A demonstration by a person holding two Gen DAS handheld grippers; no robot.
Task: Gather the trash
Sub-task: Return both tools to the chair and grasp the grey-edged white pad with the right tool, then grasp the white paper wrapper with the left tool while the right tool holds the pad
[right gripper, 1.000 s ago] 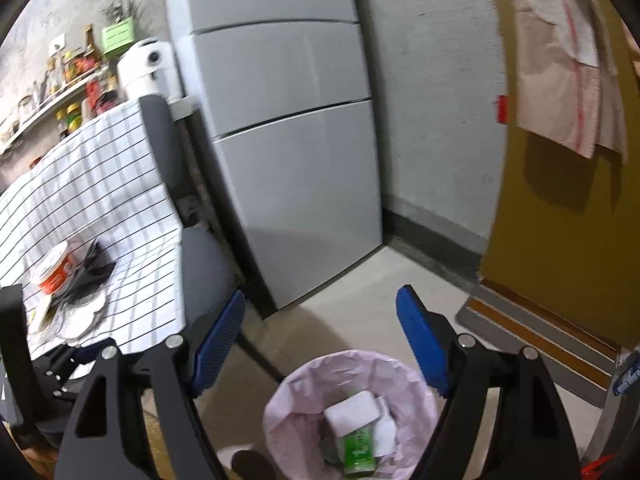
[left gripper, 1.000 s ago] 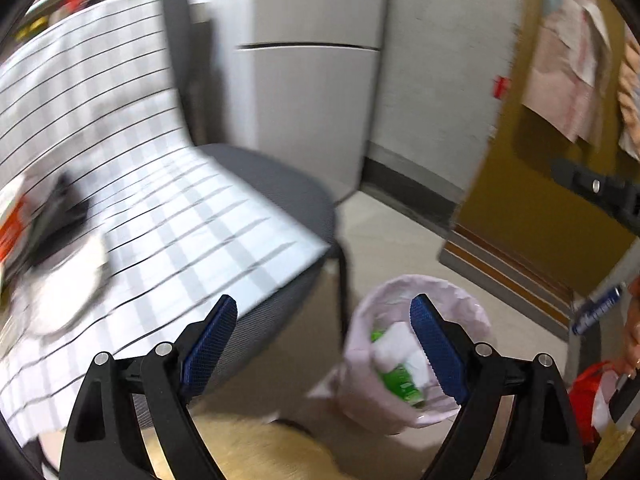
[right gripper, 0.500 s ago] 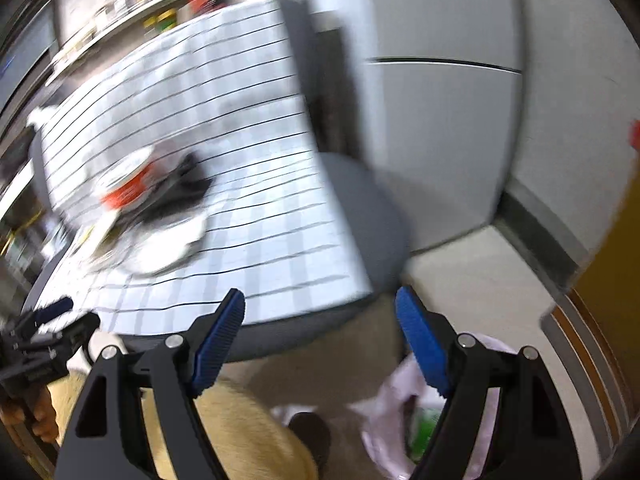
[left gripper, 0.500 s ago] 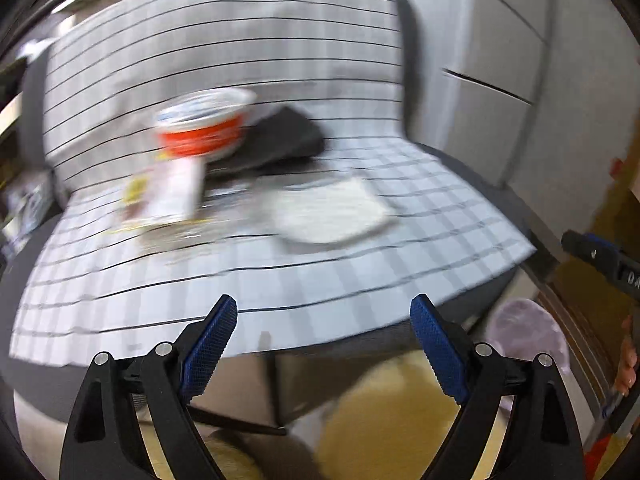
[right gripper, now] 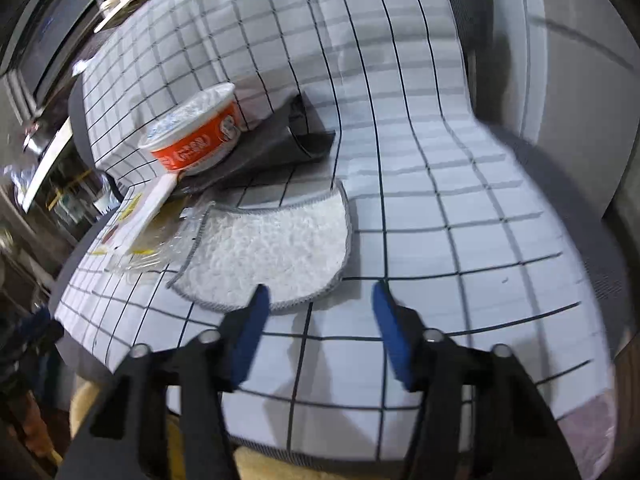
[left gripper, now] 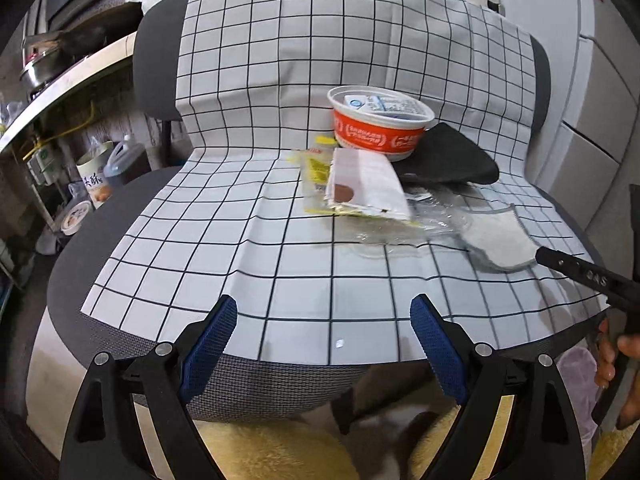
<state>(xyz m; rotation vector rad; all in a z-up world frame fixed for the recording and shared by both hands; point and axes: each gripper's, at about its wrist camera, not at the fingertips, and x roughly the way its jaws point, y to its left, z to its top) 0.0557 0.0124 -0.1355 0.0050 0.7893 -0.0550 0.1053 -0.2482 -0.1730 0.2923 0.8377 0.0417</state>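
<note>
Trash lies on a checked cloth (left gripper: pixel 240 240) over a chair seat: an orange noodle cup (left gripper: pixel 378 126) (right gripper: pixel 196 136), a white paper wrapper (left gripper: pixel 366 184), a yellow packet (left gripper: pixel 314 168), clear plastic film (left gripper: pixel 404 228) (right gripper: pixel 140 256), a black cloth (left gripper: pixel 448 156) (right gripper: pixel 272 144) and a white fuzzy pad (left gripper: pixel 500 240) (right gripper: pixel 268 248). My left gripper (left gripper: pixel 324 332) is open and empty above the seat's front edge. My right gripper (right gripper: pixel 320 312) is open and empty, its left fingertip (right gripper: pixel 258 304) over the pad's near edge.
A pink-lined trash bin shows at the lower right (left gripper: pixel 576 368) (right gripper: pixel 592 420). A grey fridge (left gripper: pixel 600 92) stands right of the chair. Shelves with pots and jars (left gripper: pixel 64 80) are on the left. A yellow fuzzy rug (left gripper: pixel 280 452) lies below the seat.
Both grippers have swung from the bin on the floor up to the chair seat and closer to the trash. Both stay open and empty.
</note>
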